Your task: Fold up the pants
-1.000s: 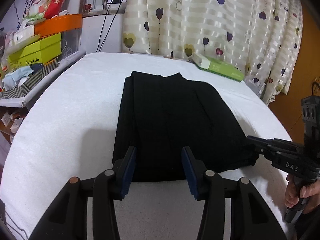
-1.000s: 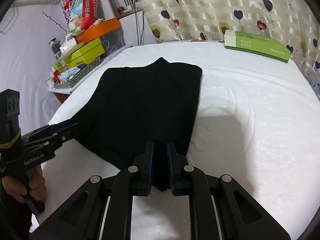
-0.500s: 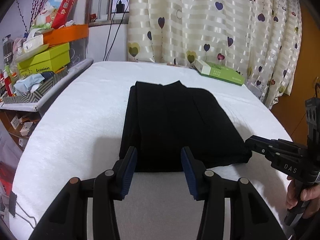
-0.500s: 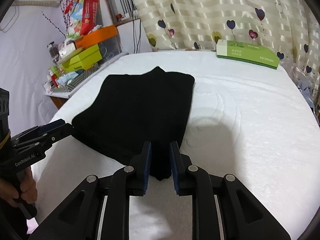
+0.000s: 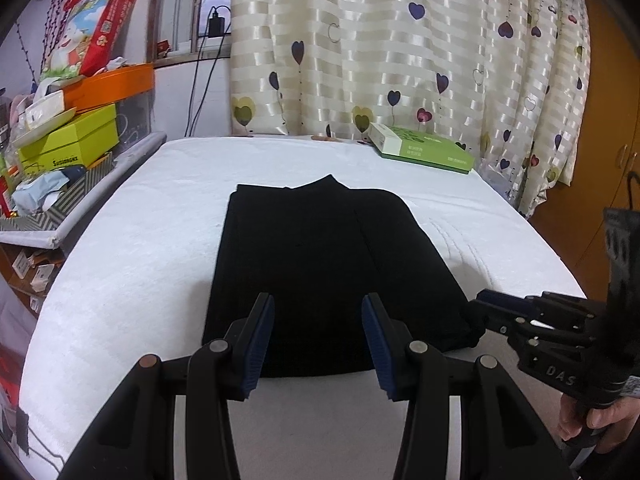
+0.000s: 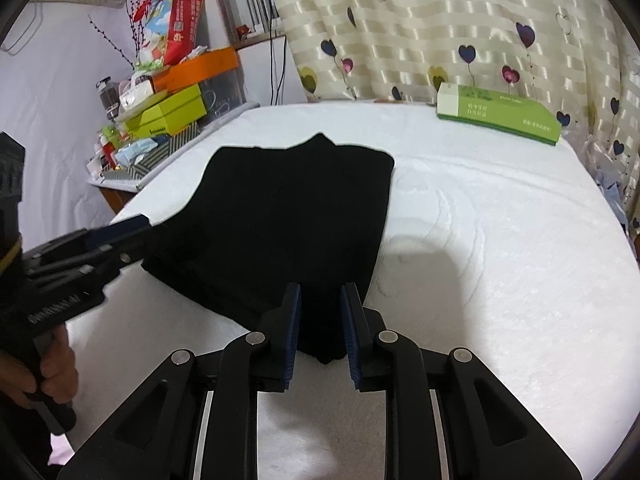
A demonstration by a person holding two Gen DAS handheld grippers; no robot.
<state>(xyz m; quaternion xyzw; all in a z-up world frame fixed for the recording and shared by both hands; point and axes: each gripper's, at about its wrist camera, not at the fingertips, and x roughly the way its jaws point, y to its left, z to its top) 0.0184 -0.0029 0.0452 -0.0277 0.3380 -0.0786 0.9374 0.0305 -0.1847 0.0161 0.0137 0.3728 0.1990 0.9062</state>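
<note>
Lying flat on the white bed (image 5: pixel 132 248), the black pants (image 5: pixel 320 264) are folded into a neat block. The left gripper (image 5: pixel 318 334) has its fingers wide open at the near edge. The right gripper (image 6: pixel 319 322) is open too, around the near right corner.

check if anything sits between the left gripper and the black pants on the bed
Nothing visible does. The left gripper hangs open right at the near edge of the black pants, with only bare white bed around. The green box lies far behind.
</note>
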